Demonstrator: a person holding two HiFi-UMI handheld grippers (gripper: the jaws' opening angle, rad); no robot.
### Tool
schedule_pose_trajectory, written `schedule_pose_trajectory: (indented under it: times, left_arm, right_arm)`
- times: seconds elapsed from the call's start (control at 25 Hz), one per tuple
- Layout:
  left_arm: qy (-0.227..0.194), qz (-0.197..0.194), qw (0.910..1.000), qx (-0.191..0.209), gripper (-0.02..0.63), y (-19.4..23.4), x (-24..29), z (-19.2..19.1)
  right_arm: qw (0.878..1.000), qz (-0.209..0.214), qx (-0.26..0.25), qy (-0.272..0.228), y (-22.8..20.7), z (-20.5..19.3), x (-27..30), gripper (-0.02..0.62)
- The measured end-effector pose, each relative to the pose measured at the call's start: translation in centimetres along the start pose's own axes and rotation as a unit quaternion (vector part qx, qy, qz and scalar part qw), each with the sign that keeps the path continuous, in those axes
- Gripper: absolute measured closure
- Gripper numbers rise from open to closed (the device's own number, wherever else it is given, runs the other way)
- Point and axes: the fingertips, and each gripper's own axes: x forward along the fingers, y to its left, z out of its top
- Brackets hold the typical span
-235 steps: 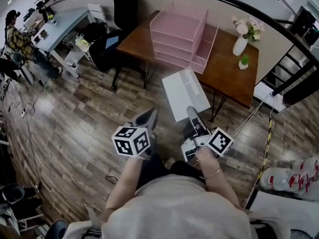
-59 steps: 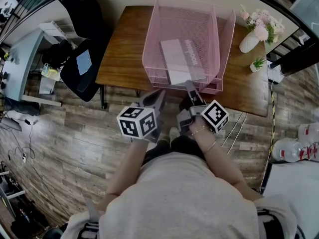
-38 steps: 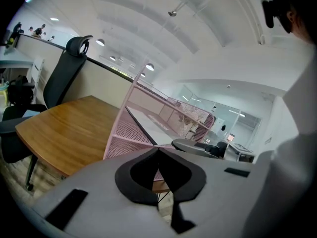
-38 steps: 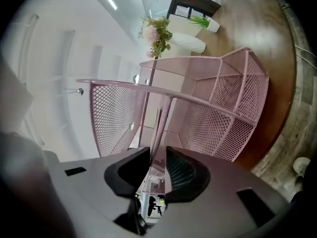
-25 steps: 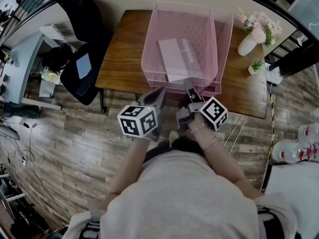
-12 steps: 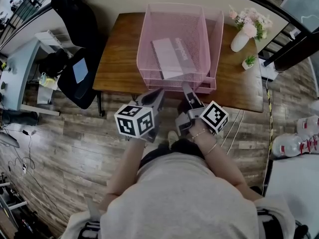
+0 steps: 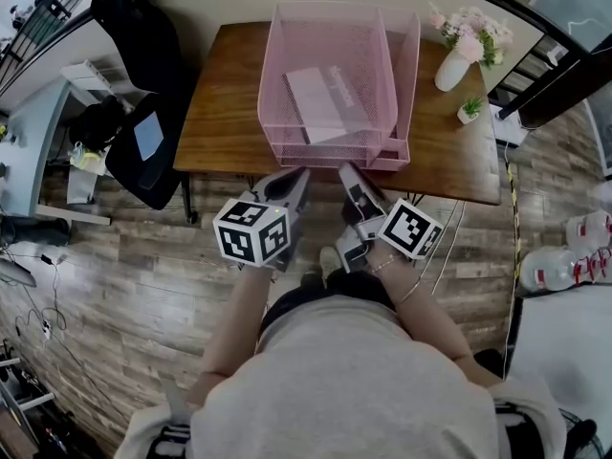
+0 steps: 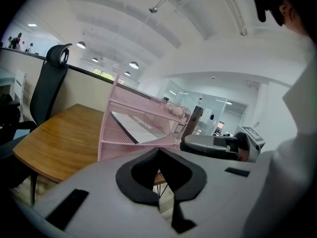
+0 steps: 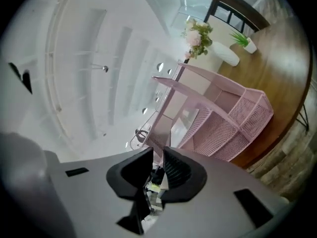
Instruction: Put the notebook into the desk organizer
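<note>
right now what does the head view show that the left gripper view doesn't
Only the head view: the marker cube on the left gripper, the small potted plant and the large bottles on the floor. Only the left gripper view: ceiling lamps, a glass-walled room far behind, and that gripper's jaws closed together with nothing between them. Both: the pink desk organizer with the notebook lying in it, the wooden desk, the black chair and the right gripper.
</note>
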Motion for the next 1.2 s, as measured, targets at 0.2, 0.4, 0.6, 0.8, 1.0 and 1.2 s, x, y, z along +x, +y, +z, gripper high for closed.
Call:
schedule_pose_trajectory:
  times: [0.2,0.4,0.6,0.8,1.0,1.2]
  left_arm:
    - [-0.003,-0.018,0.9998,0.004,0.595,-0.8,-0.4,-0.1]
    - [-0.015,-0.016,0.9991,0.035,0.595,-1.5,-0.9,0.3]
    - [-0.019,-0.013,0.9977,0.064,0.595,-2.0,-1.2,0.7]
    - [-0.024,-0.018,0.9958,0.086,0.595,-2.6,-1.2,1.0]
    - [-0.02,-0.009,0.9948,0.1,0.595,-2.5,-1.1,0.4]
    - [-0.033,-0.004,0.9959,0.084,0.595,-2.5,-1.4,0.2]
  right_arm:
    - [0.997,0.006,-0.068,0.031,1.1,-0.7,-0.3,0.542]
    - [0.985,0.002,-0.165,0.043,1.9,-0.4,-0.9,0.557]
    - [0.96,-0.008,-0.276,0.049,2.5,-0.2,-1.3,0.575]
    - [0.935,-0.008,-0.347,0.07,3.0,-0.9,-1.5,0.575]
    - [0.898,-0.006,-0.429,0.096,3.7,-1.8,-1.3,0.575]
    - [0.872,-0.012,-0.477,0.111,3.7,-2.2,-1.4,0.575]
